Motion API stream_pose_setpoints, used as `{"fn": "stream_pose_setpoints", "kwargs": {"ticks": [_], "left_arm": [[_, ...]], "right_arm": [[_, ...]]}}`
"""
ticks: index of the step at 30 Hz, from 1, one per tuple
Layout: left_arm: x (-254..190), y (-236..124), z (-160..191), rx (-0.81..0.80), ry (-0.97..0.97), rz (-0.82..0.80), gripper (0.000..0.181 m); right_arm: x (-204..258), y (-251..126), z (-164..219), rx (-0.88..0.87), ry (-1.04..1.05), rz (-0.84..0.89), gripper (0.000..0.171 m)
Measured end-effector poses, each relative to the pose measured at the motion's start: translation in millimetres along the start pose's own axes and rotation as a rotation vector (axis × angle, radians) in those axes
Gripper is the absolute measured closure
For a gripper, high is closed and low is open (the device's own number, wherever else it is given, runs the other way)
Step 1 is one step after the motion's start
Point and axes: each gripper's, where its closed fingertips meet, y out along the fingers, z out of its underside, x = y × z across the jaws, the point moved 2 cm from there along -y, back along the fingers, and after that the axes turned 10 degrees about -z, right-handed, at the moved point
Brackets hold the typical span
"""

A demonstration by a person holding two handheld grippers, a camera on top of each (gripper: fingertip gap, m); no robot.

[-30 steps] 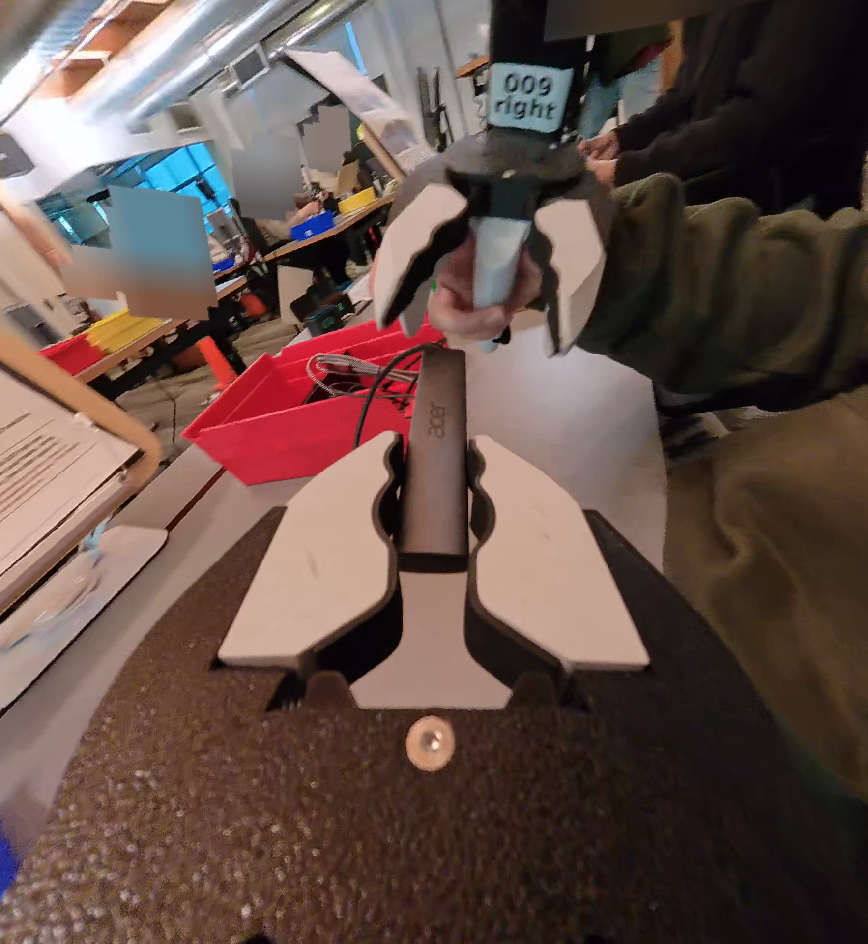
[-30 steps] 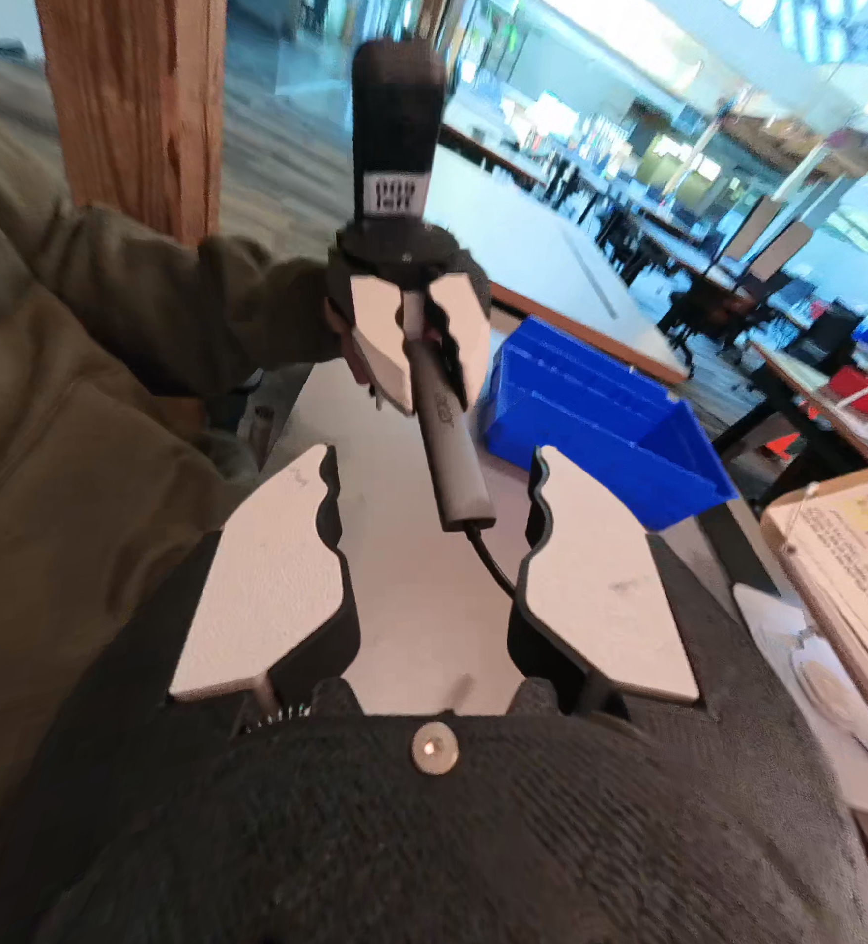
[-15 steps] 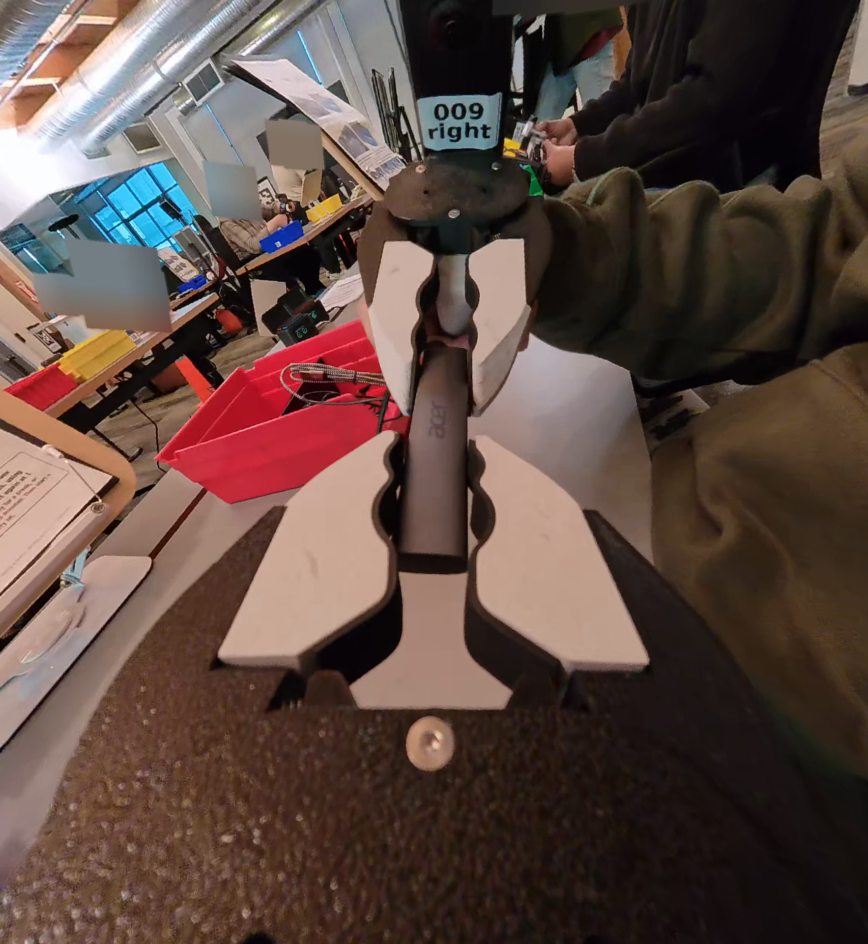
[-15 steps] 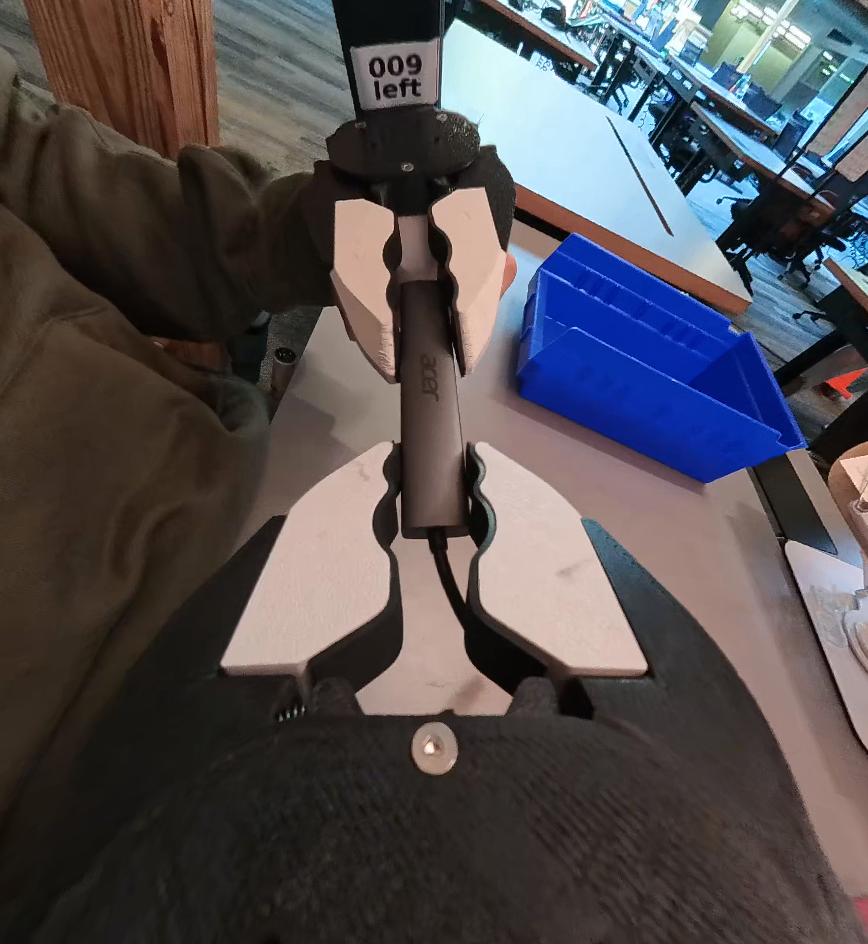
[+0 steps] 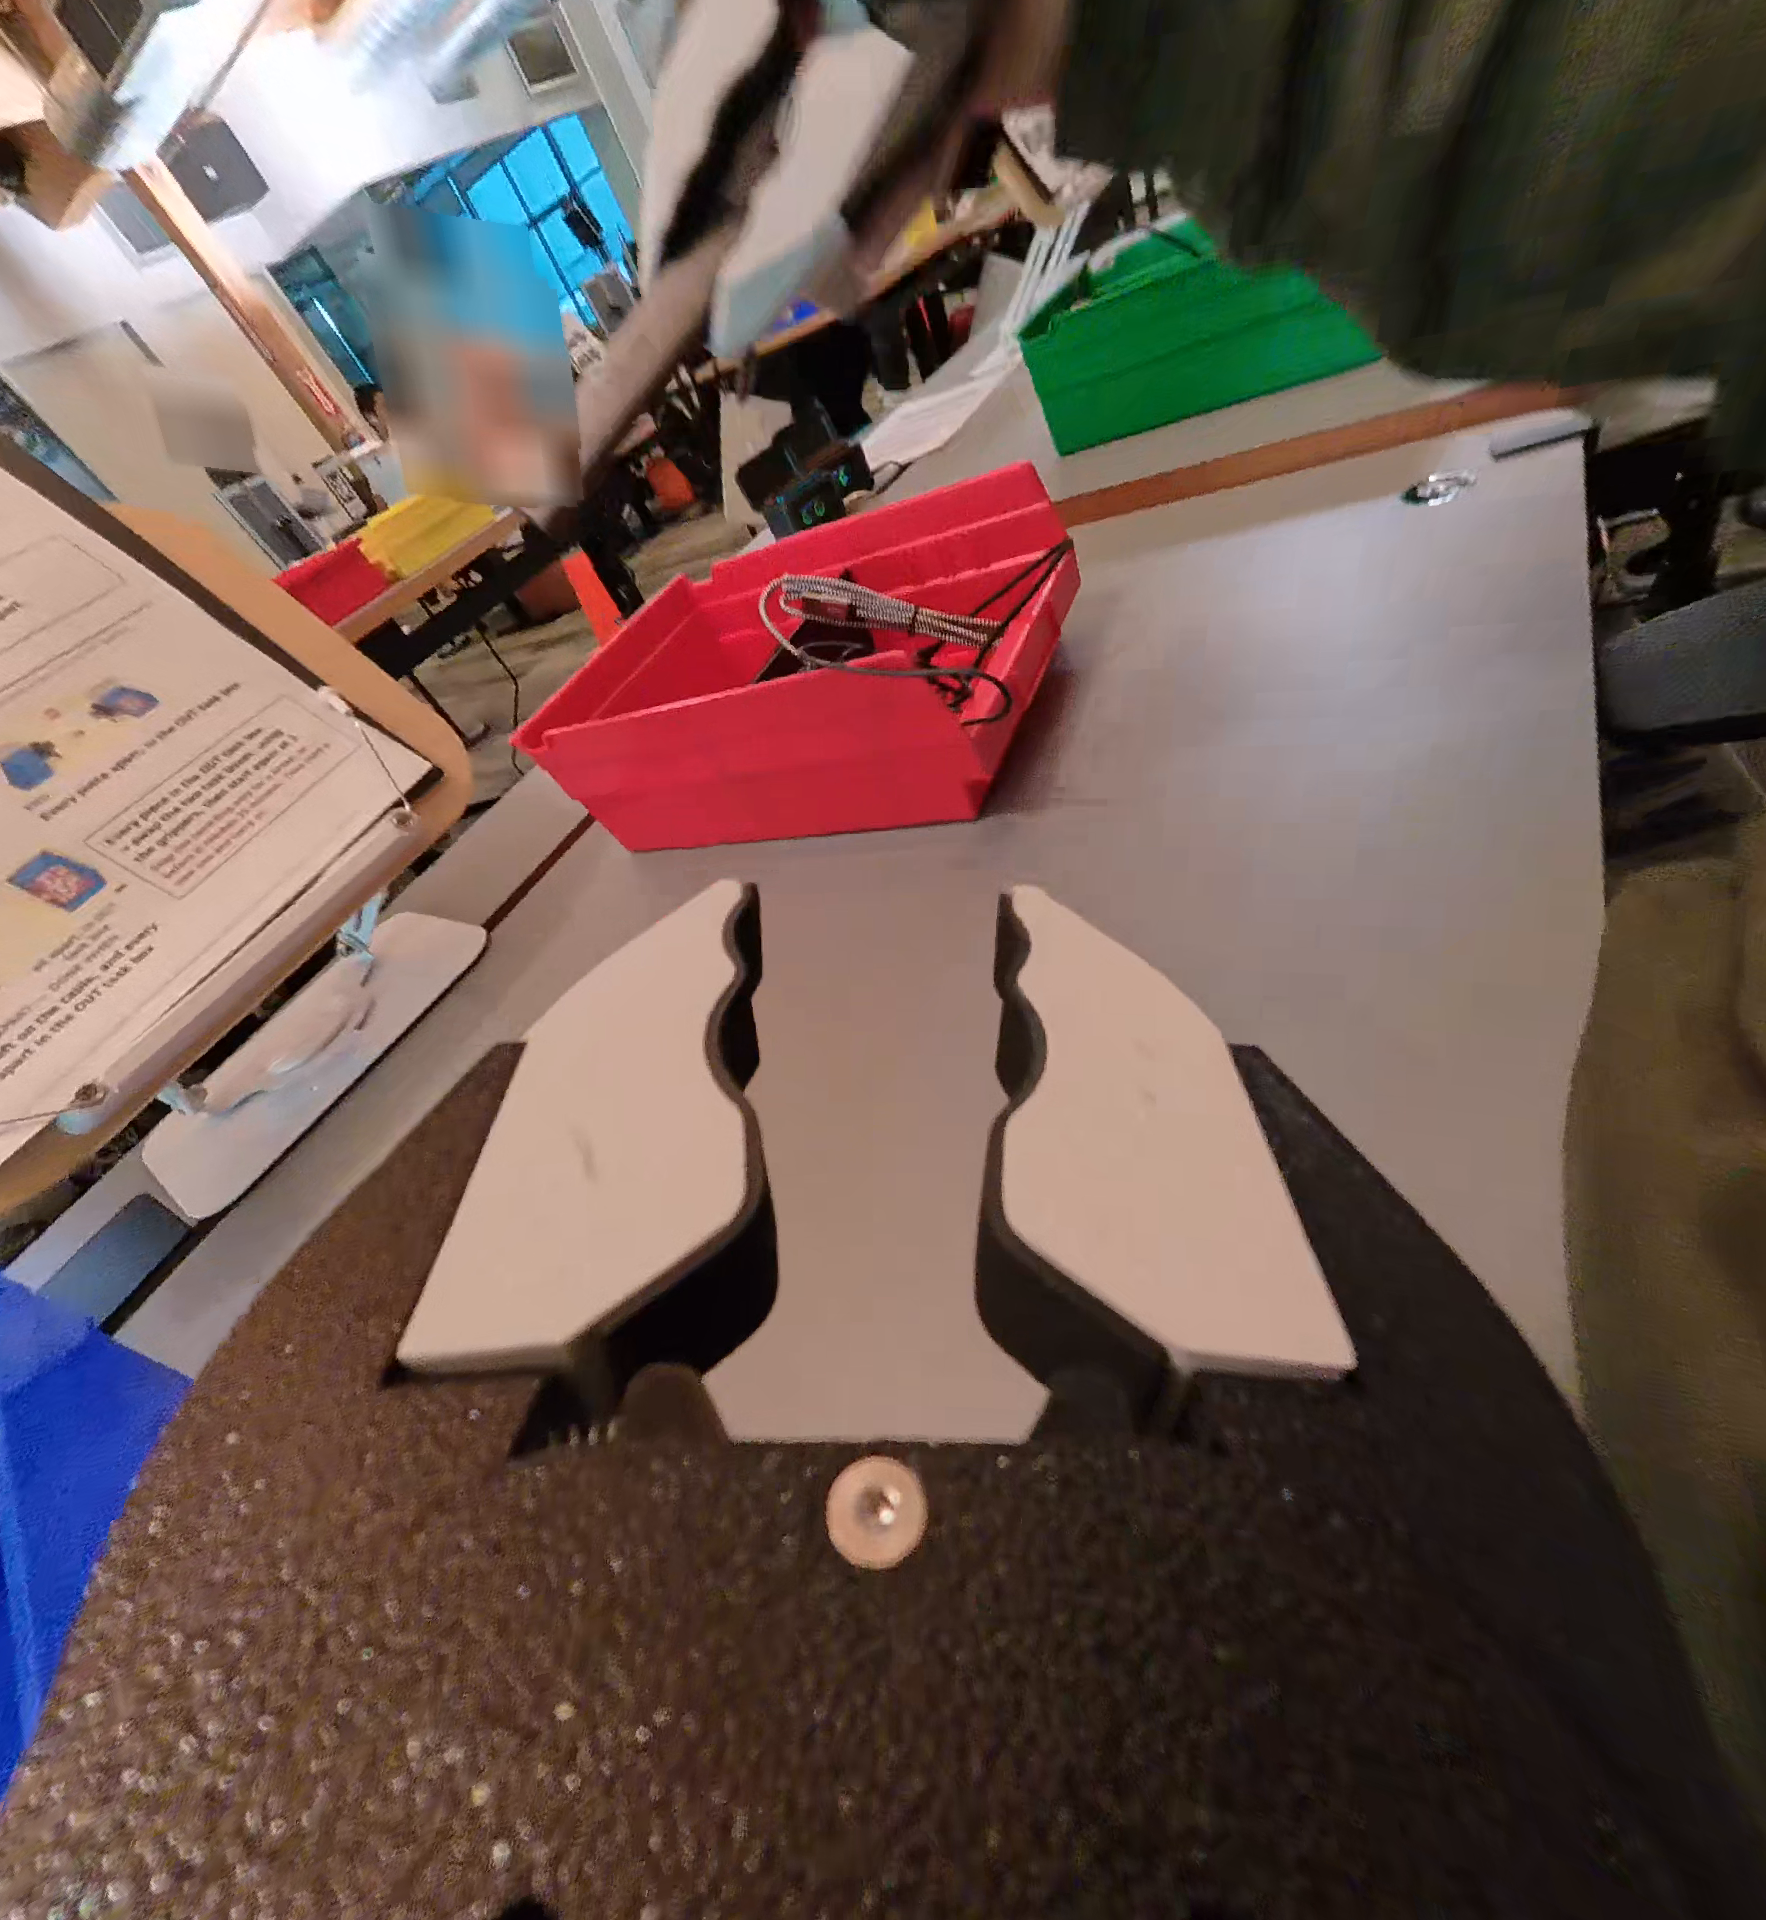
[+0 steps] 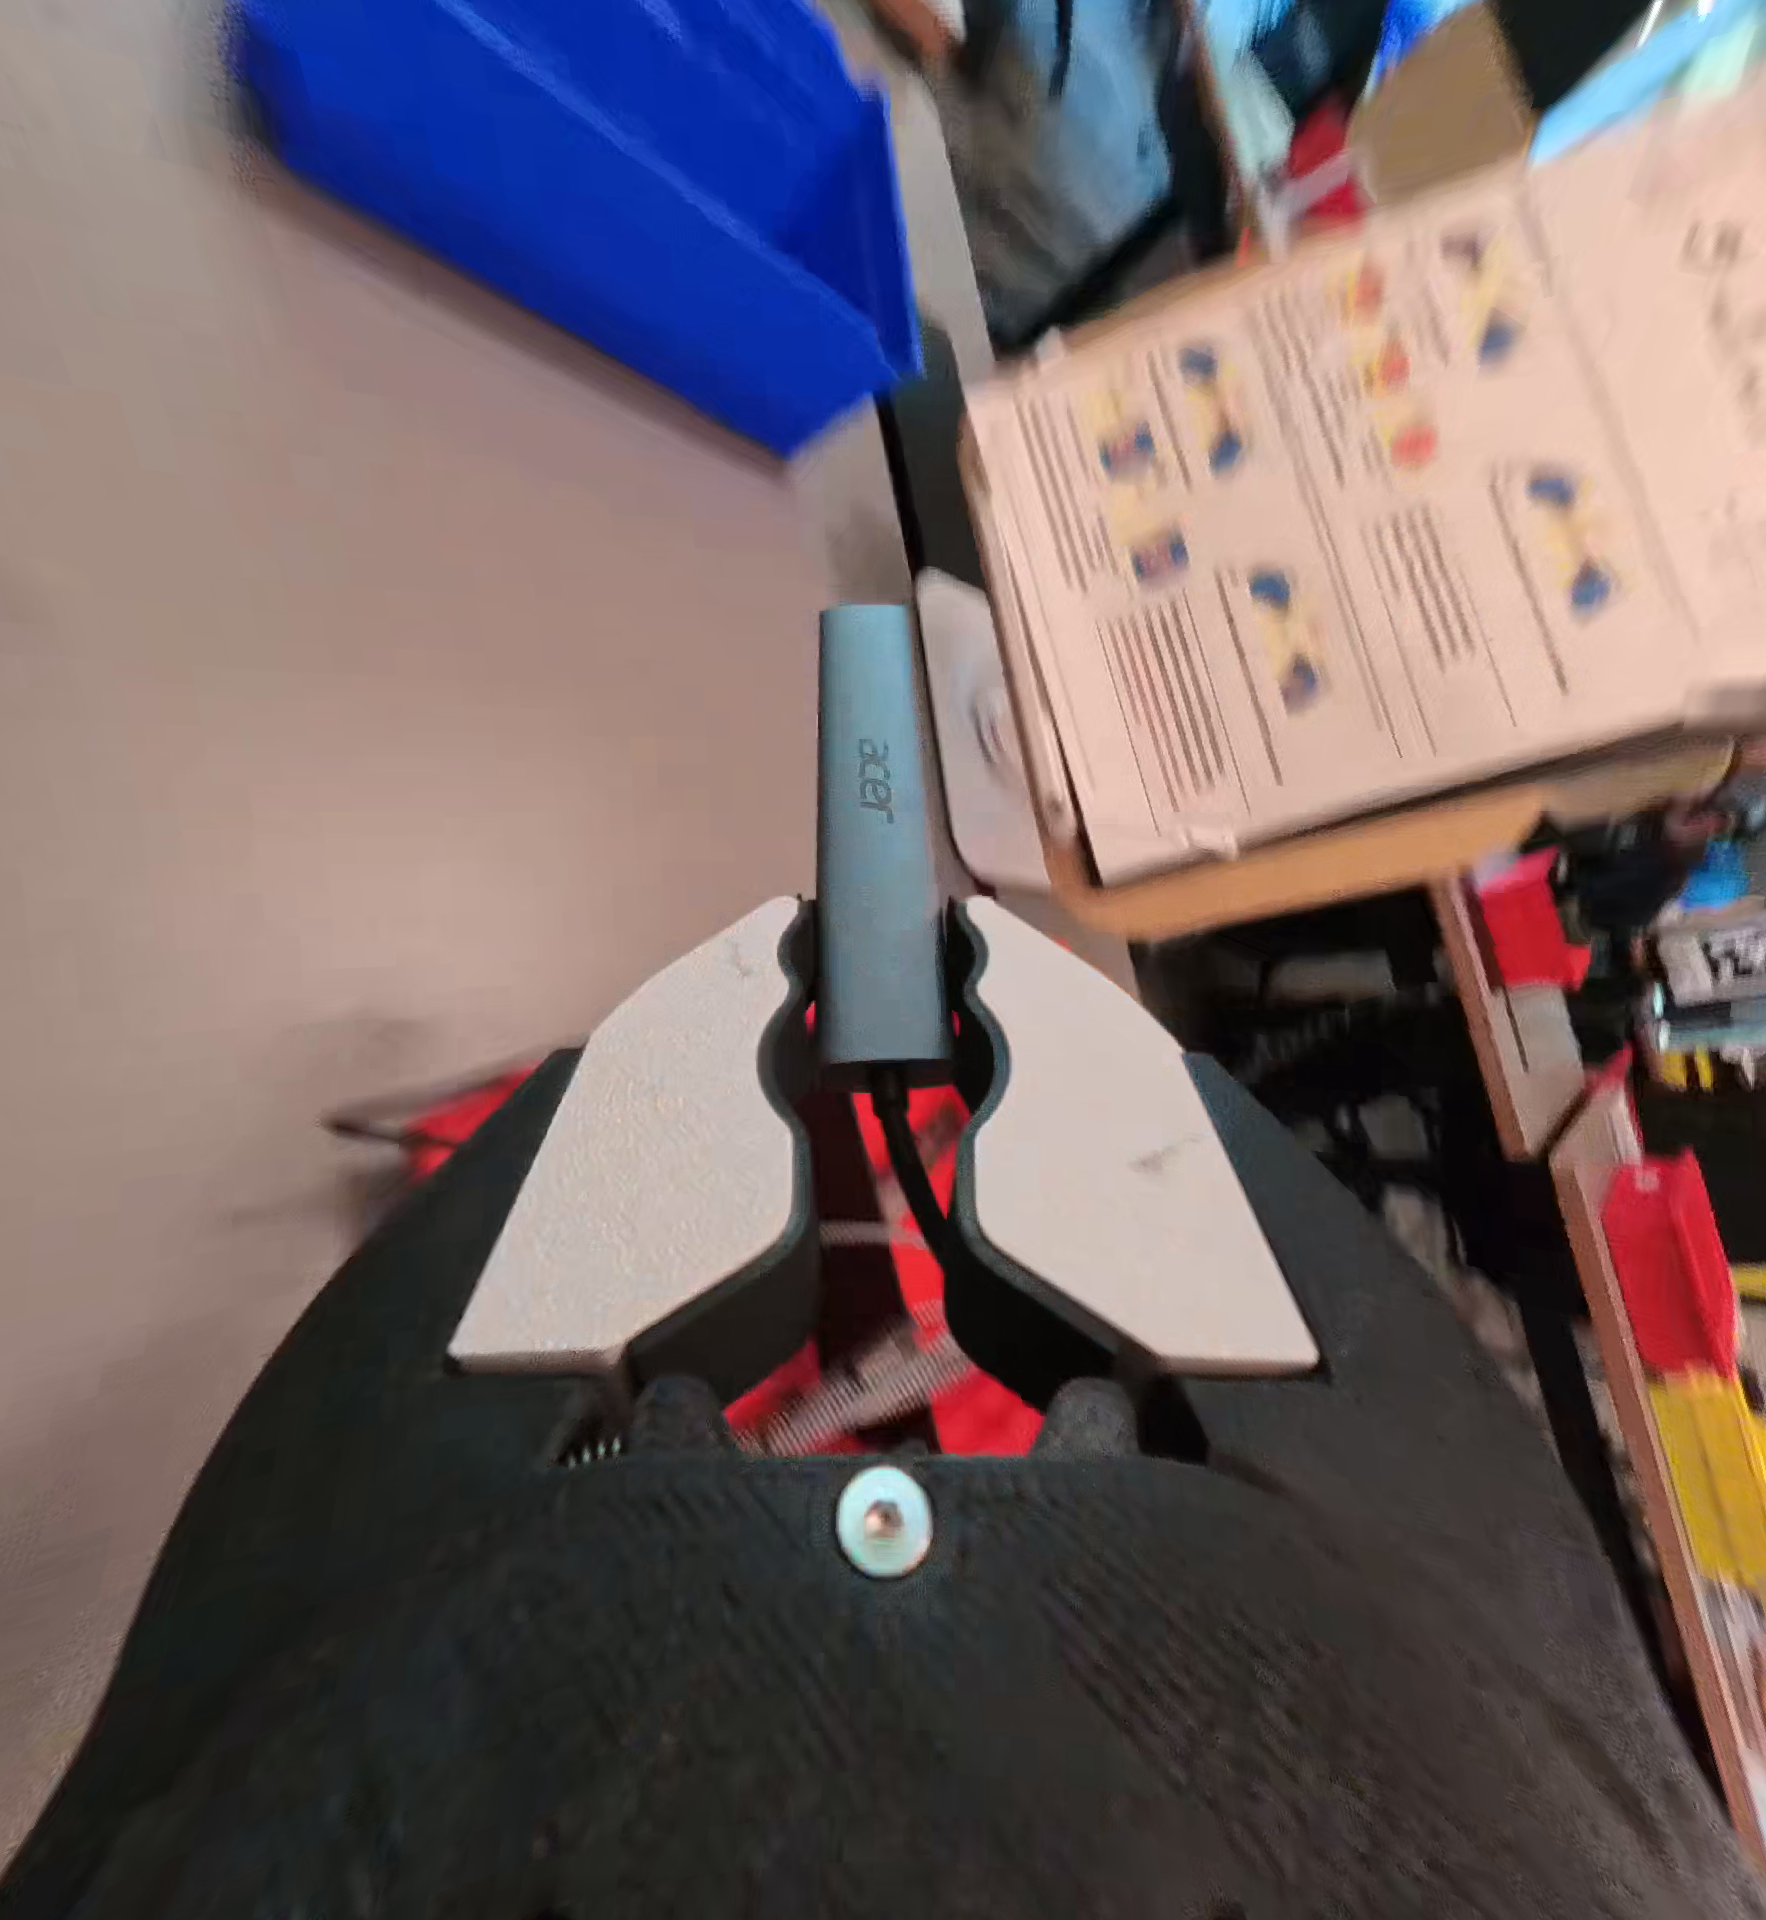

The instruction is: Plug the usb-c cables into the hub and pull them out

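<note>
Right gripper [image 6: 879,971]: pinched on the hub [image 6: 877,831] at its cable end; half a second ago both tools held it, now this one holds it alone; the grey bar juts forward past the fingertips, its black lead [image 6: 926,1195] trailing back between the fingers
Left gripper [image 5: 874,940]: fingers spread, nothing between them; it has let the hub go
Handover: judged complete; the left tool is free to fetch a plug
Cables [image 5: 884,618]: coiled in the red bin [image 5: 775,753] ahead of the left tool, on the table [image 5: 1274,779]; none plugged in yet
Blue bin [image 6: 588,197]: ahead and left of the right tool; view blurred
</note>
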Motion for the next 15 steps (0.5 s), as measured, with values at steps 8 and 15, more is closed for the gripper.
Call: {"fn": "stream_pose_setpoints", "kwargs": {"ticks": [8,15], "left_arm": [[-4,12,18,0.067,-0.061,0.021,0.143],[-2,10,22,0.075,-0.087,0.026,0.144]], "right_arm": [[-69,37,104,0.358,0.084,-0.020,0.147],[-67,76,150,0.517,0.091,-0.026,0.143]]}}
